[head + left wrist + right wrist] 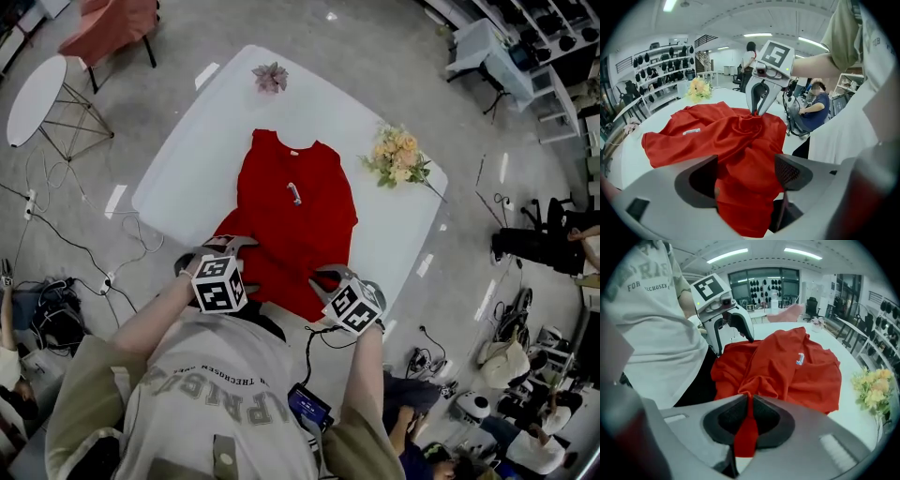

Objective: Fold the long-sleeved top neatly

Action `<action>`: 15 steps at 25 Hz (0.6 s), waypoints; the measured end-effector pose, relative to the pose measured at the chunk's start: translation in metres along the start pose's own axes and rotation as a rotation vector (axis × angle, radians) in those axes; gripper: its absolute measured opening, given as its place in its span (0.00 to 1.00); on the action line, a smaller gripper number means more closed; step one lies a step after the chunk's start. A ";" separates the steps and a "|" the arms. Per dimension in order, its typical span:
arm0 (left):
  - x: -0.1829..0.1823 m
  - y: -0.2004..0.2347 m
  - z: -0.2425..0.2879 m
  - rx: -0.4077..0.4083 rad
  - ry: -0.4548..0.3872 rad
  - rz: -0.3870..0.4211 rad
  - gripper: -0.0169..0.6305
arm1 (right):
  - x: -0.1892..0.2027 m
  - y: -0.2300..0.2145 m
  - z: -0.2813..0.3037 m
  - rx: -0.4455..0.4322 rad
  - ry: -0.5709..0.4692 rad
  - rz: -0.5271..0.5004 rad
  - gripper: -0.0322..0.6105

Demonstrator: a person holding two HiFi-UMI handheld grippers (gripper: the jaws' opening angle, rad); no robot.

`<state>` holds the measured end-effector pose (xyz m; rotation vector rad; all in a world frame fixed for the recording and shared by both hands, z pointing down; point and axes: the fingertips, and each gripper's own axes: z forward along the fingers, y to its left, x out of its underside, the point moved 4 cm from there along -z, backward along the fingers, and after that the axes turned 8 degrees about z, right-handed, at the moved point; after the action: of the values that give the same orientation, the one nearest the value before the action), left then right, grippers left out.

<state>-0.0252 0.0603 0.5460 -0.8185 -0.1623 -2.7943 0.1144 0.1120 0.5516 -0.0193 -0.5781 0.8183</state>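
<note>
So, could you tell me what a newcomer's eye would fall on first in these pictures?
The red top spread across the white table dominates, bunched at its near hem. There the right tool is shut on a pinch of red cloth, while the left tool stands open with cloth between its jaws. A yellow bouquet lies at the table's right edge.

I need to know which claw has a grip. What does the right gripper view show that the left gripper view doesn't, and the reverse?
Only the right gripper view: the right claw seen along its own jaws, shut on a pinched fold of the red top. Only the left gripper view: the left claw seen along its own jaws, which are wide apart with cloth lying between them, not pressed. Both: the top on the white table, the yellow flowers, and the opposite claw from outside.
</note>
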 end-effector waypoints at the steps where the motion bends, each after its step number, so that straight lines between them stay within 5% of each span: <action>1: -0.004 -0.001 0.002 0.002 -0.007 -0.002 0.61 | 0.005 0.000 -0.005 0.001 -0.012 0.022 0.11; 12: -0.063 -0.034 0.053 0.061 -0.016 0.042 0.61 | 0.083 0.000 -0.033 0.045 0.019 0.152 0.10; 13: -0.065 -0.038 0.055 0.059 -0.010 0.043 0.61 | 0.085 0.001 -0.038 0.031 0.009 0.155 0.13; 15: -0.067 -0.044 0.056 0.049 -0.002 0.036 0.61 | 0.076 0.003 -0.051 -0.001 -0.049 0.161 0.49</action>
<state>0.0479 0.1244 0.5549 -0.8048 -0.2127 -2.7442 0.1789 0.1773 0.5440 -0.0477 -0.6295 0.9770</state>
